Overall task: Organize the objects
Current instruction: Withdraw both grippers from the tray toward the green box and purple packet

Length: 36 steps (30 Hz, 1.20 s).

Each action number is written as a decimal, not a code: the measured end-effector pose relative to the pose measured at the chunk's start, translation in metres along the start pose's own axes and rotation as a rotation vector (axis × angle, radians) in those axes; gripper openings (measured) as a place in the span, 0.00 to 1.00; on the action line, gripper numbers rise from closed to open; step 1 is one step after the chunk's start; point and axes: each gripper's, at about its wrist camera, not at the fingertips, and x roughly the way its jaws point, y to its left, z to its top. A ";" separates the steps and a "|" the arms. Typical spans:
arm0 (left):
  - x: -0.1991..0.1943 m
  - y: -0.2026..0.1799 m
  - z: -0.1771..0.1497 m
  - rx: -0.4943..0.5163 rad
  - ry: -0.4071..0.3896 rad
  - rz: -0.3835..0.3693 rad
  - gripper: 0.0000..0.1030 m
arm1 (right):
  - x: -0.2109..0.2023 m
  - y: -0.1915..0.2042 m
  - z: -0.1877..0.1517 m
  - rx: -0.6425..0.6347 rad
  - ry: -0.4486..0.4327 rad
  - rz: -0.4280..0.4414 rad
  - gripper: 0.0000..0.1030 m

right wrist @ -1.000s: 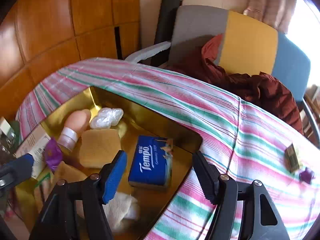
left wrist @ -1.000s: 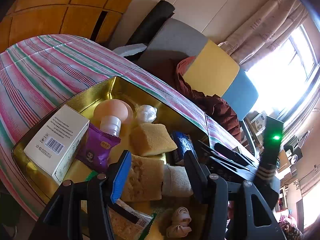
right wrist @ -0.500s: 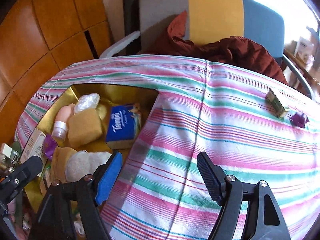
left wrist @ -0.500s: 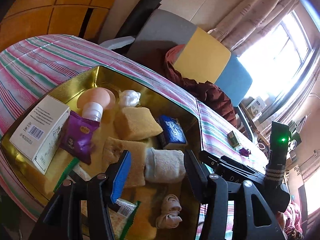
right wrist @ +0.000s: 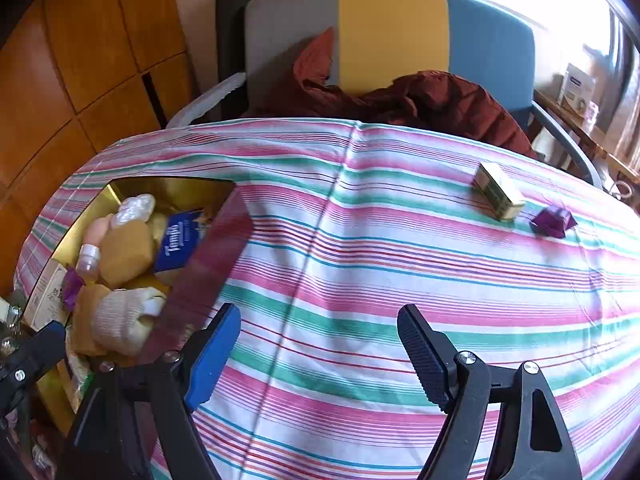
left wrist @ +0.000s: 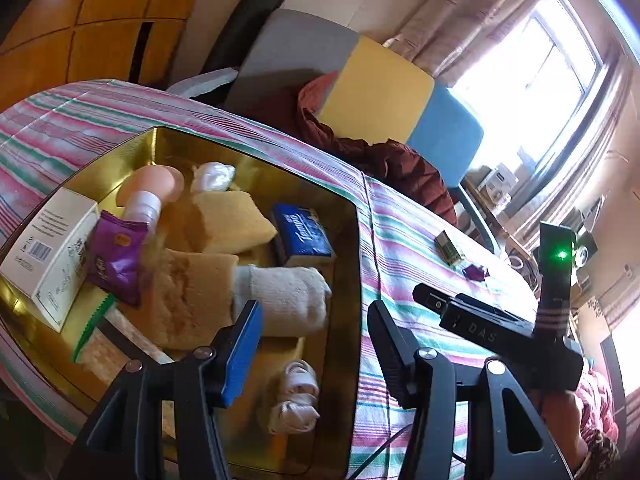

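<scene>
A gold tray [left wrist: 120, 152] on the striped tablecloth [right wrist: 400, 260] holds a blue tissue pack [left wrist: 302, 232], a rolled white cloth [left wrist: 288, 300], yellow sponges [left wrist: 228, 220], a white box [left wrist: 48, 248], a purple packet [left wrist: 116, 256] and a pink bottle [left wrist: 150, 184]. My left gripper [left wrist: 314, 332] hangs open over the tray's right end, with nothing between its fingers. My right gripper [right wrist: 320, 332] stands wide open above bare cloth to the right of the tray [right wrist: 172, 188]. A small green-and-yellow box [right wrist: 498, 196] and a purple wrapper [right wrist: 554, 222] lie on the cloth beyond it.
A grey, yellow and blue chair [right wrist: 392, 32] with a dark red garment [right wrist: 420, 100] stands against the table's far edge. Wood panelling [right wrist: 80, 60] is at the left and a bright window [left wrist: 540, 80] at the right. Small white socks [left wrist: 296, 396] lie in the tray's near corner.
Both grippers have swung to the right. The right one left the tissue pack in the tray, now hangs over bare cloth, and its jaws stand wider. The left one neared the tray's right edge.
</scene>
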 end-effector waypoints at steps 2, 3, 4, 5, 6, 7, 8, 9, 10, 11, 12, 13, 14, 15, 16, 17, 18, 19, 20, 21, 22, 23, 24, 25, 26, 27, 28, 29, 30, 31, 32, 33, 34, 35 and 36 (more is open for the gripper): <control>0.002 -0.010 -0.003 0.033 0.010 0.003 0.53 | 0.001 -0.013 -0.003 0.024 0.004 -0.006 0.79; 0.003 -0.014 -0.005 0.047 0.015 0.000 0.53 | 0.003 -0.019 -0.004 0.032 0.008 -0.012 0.79; 0.005 -0.019 -0.006 0.062 0.020 -0.005 0.53 | 0.005 -0.025 -0.006 0.040 0.013 -0.019 0.79; 0.006 -0.025 -0.007 0.080 0.026 -0.009 0.53 | 0.007 -0.032 -0.009 0.048 0.020 -0.025 0.79; 0.007 -0.031 -0.008 0.100 0.032 -0.012 0.53 | 0.009 -0.039 -0.011 0.058 0.028 -0.032 0.80; 0.008 -0.036 -0.009 0.119 0.037 -0.017 0.53 | 0.011 -0.047 -0.014 0.071 0.037 -0.040 0.80; 0.010 -0.041 -0.010 0.137 0.043 -0.023 0.53 | 0.013 -0.057 -0.016 0.089 0.046 -0.048 0.80; 0.013 -0.047 -0.012 0.158 0.053 -0.031 0.53 | 0.014 -0.066 -0.018 0.110 0.054 -0.054 0.80; 0.016 -0.053 -0.013 0.176 0.063 -0.039 0.53 | 0.016 -0.076 -0.020 0.134 0.059 -0.059 0.80; 0.018 -0.058 -0.014 0.193 0.073 -0.047 0.53 | 0.017 -0.087 -0.021 0.159 0.061 -0.067 0.80; 0.021 -0.064 -0.016 0.211 0.084 -0.058 0.53 | 0.018 -0.097 -0.023 0.186 0.060 -0.076 0.80; 0.024 -0.070 -0.018 0.225 0.096 -0.066 0.53 | 0.018 -0.107 -0.023 0.212 0.056 -0.084 0.80; 0.027 -0.075 -0.019 0.239 0.106 -0.072 0.53 | 0.019 -0.117 -0.023 0.239 0.049 -0.096 0.80; 0.029 -0.080 -0.020 0.252 0.115 -0.078 0.53 | 0.019 -0.128 -0.023 0.266 0.037 -0.113 0.80; 0.032 -0.085 -0.021 0.264 0.125 -0.088 0.53 | 0.019 -0.138 -0.021 0.288 0.020 -0.132 0.80; 0.034 -0.090 -0.023 0.278 0.138 -0.102 0.53 | 0.019 -0.149 -0.018 0.310 0.001 -0.154 0.80; 0.036 -0.095 -0.024 0.289 0.144 -0.107 0.53 | 0.018 -0.159 -0.014 0.330 -0.022 -0.174 0.80; 0.037 -0.100 -0.025 0.302 0.148 -0.109 0.53 | 0.017 -0.169 -0.009 0.349 -0.046 -0.192 0.80; 0.038 -0.104 -0.024 0.312 0.150 -0.108 0.53 | 0.017 -0.180 -0.003 0.369 -0.070 -0.210 0.79; 0.038 -0.106 -0.024 0.319 0.149 -0.107 0.53 | 0.017 -0.191 0.004 0.387 -0.087 -0.226 0.79; 0.038 -0.109 -0.024 0.325 0.146 -0.106 0.53 | 0.018 -0.201 0.011 0.402 -0.098 -0.239 0.79; 0.038 -0.110 -0.024 0.327 0.144 -0.105 0.53 | 0.020 -0.211 0.019 0.414 -0.109 -0.253 0.79; 0.038 -0.111 -0.024 0.328 0.144 -0.104 0.53 | 0.022 -0.219 0.026 0.424 -0.119 -0.265 0.79; 0.039 -0.111 -0.025 0.330 0.145 -0.100 0.53 | 0.024 -0.227 0.033 0.431 -0.124 -0.278 0.79; 0.040 -0.111 -0.025 0.331 0.149 -0.093 0.53 | 0.027 -0.234 0.039 0.433 -0.126 -0.293 0.79; 0.041 -0.110 -0.025 0.330 0.154 -0.086 0.53 | 0.031 -0.240 0.045 0.436 -0.125 -0.303 0.79; 0.043 -0.109 -0.025 0.328 0.162 -0.080 0.53 | 0.037 -0.245 0.051 0.438 -0.124 -0.305 0.79; 0.045 -0.108 -0.026 0.325 0.171 -0.074 0.53 | 0.043 -0.249 0.057 0.438 -0.118 -0.300 0.79; 0.047 -0.107 -0.025 0.323 0.179 -0.068 0.53 | 0.049 -0.252 0.063 0.436 -0.113 -0.296 0.79; 0.050 -0.107 -0.025 0.321 0.187 -0.061 0.53 | 0.056 -0.255 0.068 0.434 -0.105 -0.296 0.79; 0.052 -0.106 -0.025 0.318 0.194 -0.056 0.53 | 0.062 -0.258 0.071 0.433 -0.097 -0.298 0.79; 0.053 -0.105 -0.025 0.316 0.198 -0.051 0.53 | 0.069 -0.261 0.073 0.441 -0.091 -0.301 0.79; 0.056 -0.105 -0.023 0.316 0.201 -0.045 0.53 | 0.075 -0.265 0.074 0.454 -0.087 -0.299 0.79; 0.057 -0.105 -0.023 0.315 0.204 -0.039 0.53 | 0.080 -0.269 0.074 0.467 -0.082 -0.290 0.79; 0.059 -0.104 -0.022 0.313 0.207 -0.036 0.53 | 0.086 -0.271 0.073 0.476 -0.073 -0.281 0.76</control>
